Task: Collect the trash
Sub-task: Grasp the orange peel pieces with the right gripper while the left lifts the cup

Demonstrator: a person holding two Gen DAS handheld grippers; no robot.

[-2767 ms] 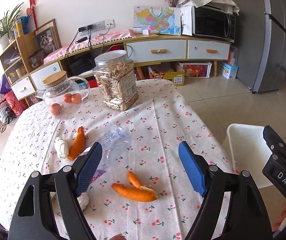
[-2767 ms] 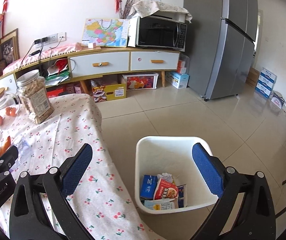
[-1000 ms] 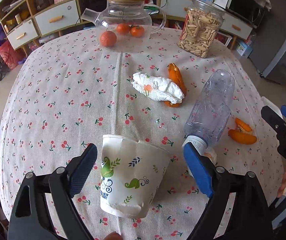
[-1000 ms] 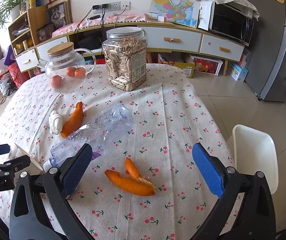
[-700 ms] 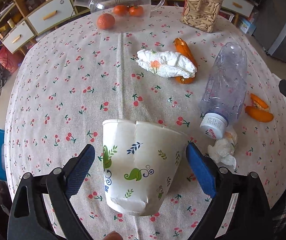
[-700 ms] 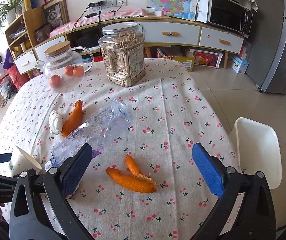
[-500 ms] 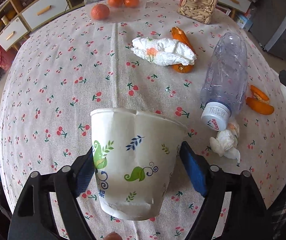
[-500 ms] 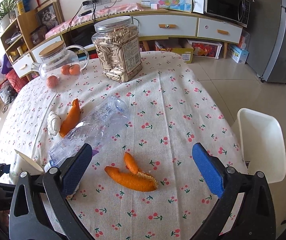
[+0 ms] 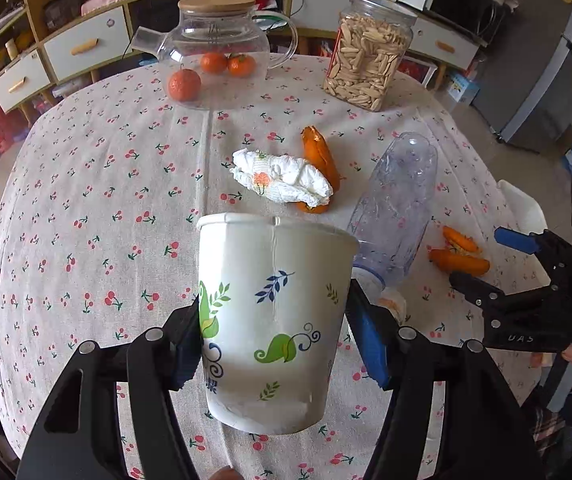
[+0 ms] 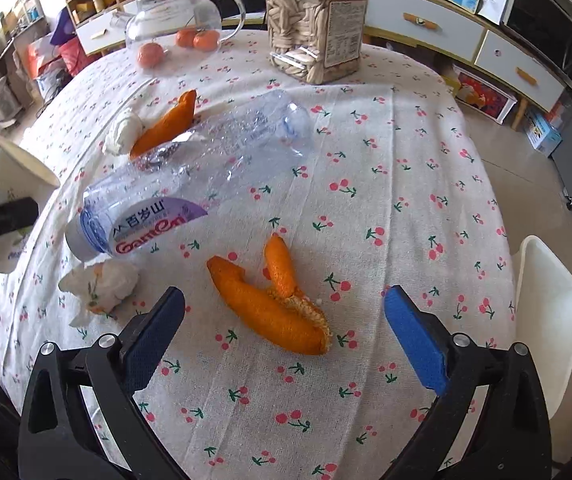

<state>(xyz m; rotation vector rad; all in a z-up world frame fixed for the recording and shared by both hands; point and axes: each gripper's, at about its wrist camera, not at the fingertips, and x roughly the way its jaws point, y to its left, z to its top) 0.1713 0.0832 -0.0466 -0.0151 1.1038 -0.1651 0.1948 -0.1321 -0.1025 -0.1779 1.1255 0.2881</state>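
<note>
My left gripper point(image 9: 274, 340) is shut on a white paper cup point(image 9: 272, 320) with leaf prints, held above the table's near edge; the cup also shows in the right wrist view point(image 10: 6, 184). My right gripper point(image 10: 286, 332) is open and empty, just above an orange peel point(image 10: 270, 300). An empty plastic bottle point(image 10: 198, 172) lies on its side, also in the left wrist view point(image 9: 397, 204). A small crumpled tissue point(image 10: 100, 284) lies by its cap. A larger crumpled tissue point(image 9: 282, 178) rests against a second orange peel point(image 9: 319, 160).
A round table with a cherry-print cloth point(image 9: 98, 184) carries a glass teapot point(image 9: 218, 36), tangerines point(image 9: 184, 85) and a jar of seeds point(image 9: 367, 60) at the back. A white bin point(image 10: 545, 320) stands on the floor at the table's right edge.
My left gripper has closed on the paper cup and lifted it. My right gripper swung from over the bin to the table and came down close over the orange peel.
</note>
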